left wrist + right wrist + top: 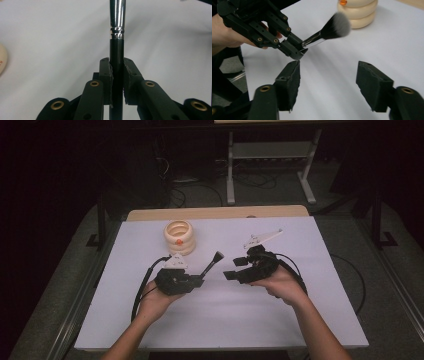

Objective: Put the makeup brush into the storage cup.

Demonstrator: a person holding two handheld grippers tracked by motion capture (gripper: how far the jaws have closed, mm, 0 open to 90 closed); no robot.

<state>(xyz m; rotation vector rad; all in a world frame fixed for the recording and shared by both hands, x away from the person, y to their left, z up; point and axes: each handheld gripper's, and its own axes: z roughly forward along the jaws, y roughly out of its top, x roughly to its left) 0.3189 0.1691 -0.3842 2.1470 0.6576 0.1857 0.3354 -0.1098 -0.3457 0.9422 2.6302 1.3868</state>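
- Left gripper [199,281], held low over the white table [300,320] near its middle: jaws clamped on the black handle of a makeup brush [214,261], pads pressed flat on both sides just below the silver ferrule, as seen along the jaws in the left gripper view [117,82].
- Brush [329,31] carried clear of the table, tilted up and away from the left hand, bristle head pointing toward the far side; soft dark bristles with pale tips, slightly blurred in the right gripper view.
- Right gripper [231,275] just beside it, facing the left one, jaws standing apart with nothing between them; only bare table seen through the gap [328,85].
- Cream ringed holder [179,237], a stack of rounded rings with an open top, standing upright on the far left part of the table, near the bristle end but apart from it.
- Step in hand, by judgement: brush lifted and held steady, with either a handover to the right gripper or a drop into the holder coming.
- Next move, if a handover: bring the open right jaws around the ferrule or upper handle, close squarely, release the left only once that grip is firm.
- If a drop-in: turn the brush upright over the holder's opening and lower it without knocking the rings.
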